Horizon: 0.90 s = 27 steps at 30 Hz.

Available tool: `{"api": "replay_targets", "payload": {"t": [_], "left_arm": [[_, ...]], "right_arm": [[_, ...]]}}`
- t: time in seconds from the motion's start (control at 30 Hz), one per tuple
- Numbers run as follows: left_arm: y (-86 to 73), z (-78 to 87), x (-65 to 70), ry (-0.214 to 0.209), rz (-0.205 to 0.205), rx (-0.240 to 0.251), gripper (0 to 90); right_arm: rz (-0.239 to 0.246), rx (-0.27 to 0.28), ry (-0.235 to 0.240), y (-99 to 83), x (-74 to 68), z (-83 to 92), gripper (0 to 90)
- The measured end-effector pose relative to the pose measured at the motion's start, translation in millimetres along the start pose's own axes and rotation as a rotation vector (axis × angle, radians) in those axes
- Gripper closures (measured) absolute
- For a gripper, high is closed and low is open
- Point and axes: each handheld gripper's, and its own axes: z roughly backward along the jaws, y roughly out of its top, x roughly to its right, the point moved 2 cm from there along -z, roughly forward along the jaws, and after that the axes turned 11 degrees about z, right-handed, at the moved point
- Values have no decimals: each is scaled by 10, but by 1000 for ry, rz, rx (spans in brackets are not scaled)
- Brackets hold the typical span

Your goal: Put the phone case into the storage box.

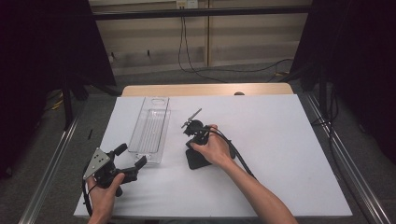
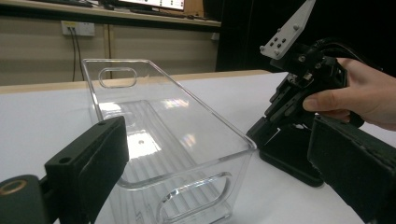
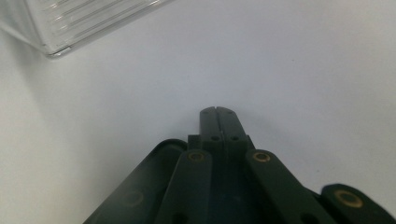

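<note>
The clear bin [image 1: 150, 130] lies near the table's left edge. Left gripper [image 1: 133, 156] spread at its near end; right gripper [image 3: 217, 112] clenched, empty, beside it. Risk: a spread jaw could nudge the light bin askew.

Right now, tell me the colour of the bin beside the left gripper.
The bin is clear, colourless plastic with a ribbed floor; the left gripper view shows it best.

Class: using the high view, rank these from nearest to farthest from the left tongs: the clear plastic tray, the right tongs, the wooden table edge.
From the left tongs:
1. Clear plastic tray, just beyond the tips.
2. Right tongs, to the right, mid-table.
3. Wooden table edge, at the far side.
</note>
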Motion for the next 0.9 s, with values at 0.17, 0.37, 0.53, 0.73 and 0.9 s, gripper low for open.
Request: {"api": "replay_targets", "payload": {"t": [0.17, 0.37, 0.53, 0.73, 0.9], "left_arm": [[2, 1, -3, -4, 5, 2, 53], [-5, 0, 0, -5, 15, -4, 53], [-10, -6, 11, -6, 15, -8, 53], [-4, 2, -3, 1, 8, -4, 54], [-15, 1, 2, -5, 7, -12, 54]], "right_arm": [[5, -3, 16, -34, -57, 24, 900], [27, -5, 31, -102, -161, 69, 900], [38, 2, 52, -177, -234, 112, 900], [32, 16, 74, -263, -293, 155, 900], [41, 23, 92, -368, -352, 214, 900]]}}
